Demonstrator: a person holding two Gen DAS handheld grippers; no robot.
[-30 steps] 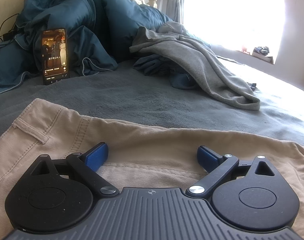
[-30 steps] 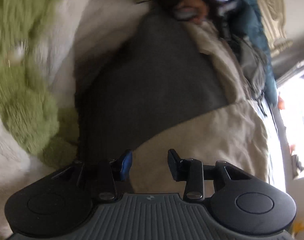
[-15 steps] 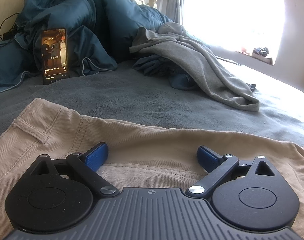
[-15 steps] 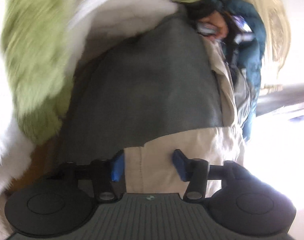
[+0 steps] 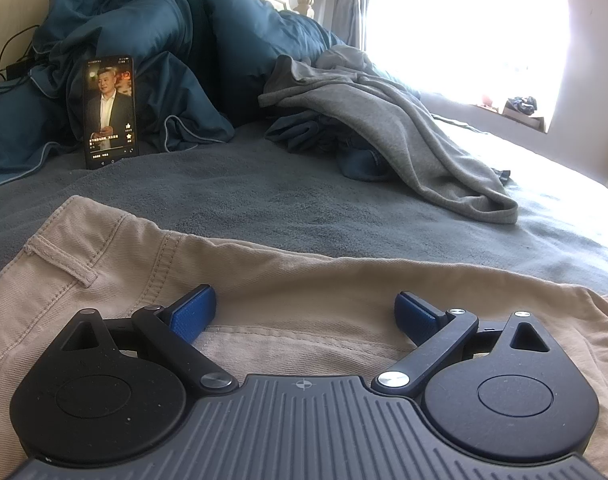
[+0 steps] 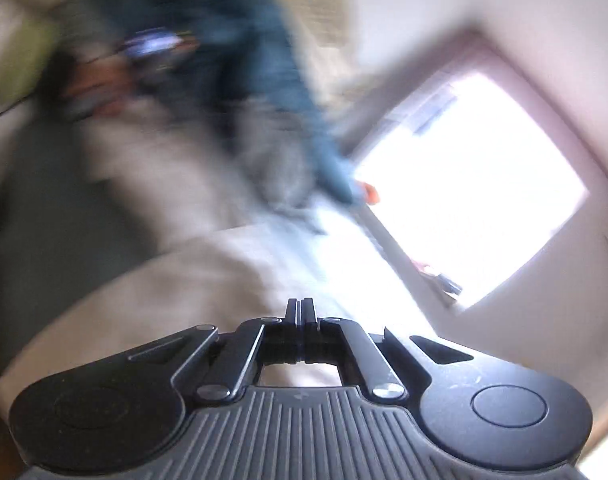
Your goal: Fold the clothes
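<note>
A: How far along is the folding?

B: Early, I'd say. The beige trousers [image 5: 263, 280] lie spread across the lower half of the left wrist view, waistband and belt loop at lower left, flat on the grey bedspread [image 5: 304, 200]. No finished fold shows there.

A: And the left gripper [image 5: 306, 316]?

B: Jaws wide apart, blue pads resting over the trousers, nothing pinched between them. It looks more like a weight on the waist end than a grip.

A: The right gripper [image 6: 301, 312]?

B: Jaws closed tight at the lower centre of its view. Beige cloth [image 6: 163, 300] runs away to the lower left below the tips, so my guess is that a thin edge of the trousers is nipped, but no fabric is plainly visible between the pads.

A: What is left?

B: Bringing that end over, then the grey garment [image 5: 384, 128] and the dark blue one [image 5: 344, 160] under it, heaped at centre right, both untouched.

A: Anything hard to make out?

B: The right wrist view is smeared with blur; only the bright window [image 6: 484, 184] at right is sure. The trouser legs are cut off at the frame's bottom. A phone [image 5: 109, 112] stands at upper left against the teal duvet [image 5: 163, 20].
</note>
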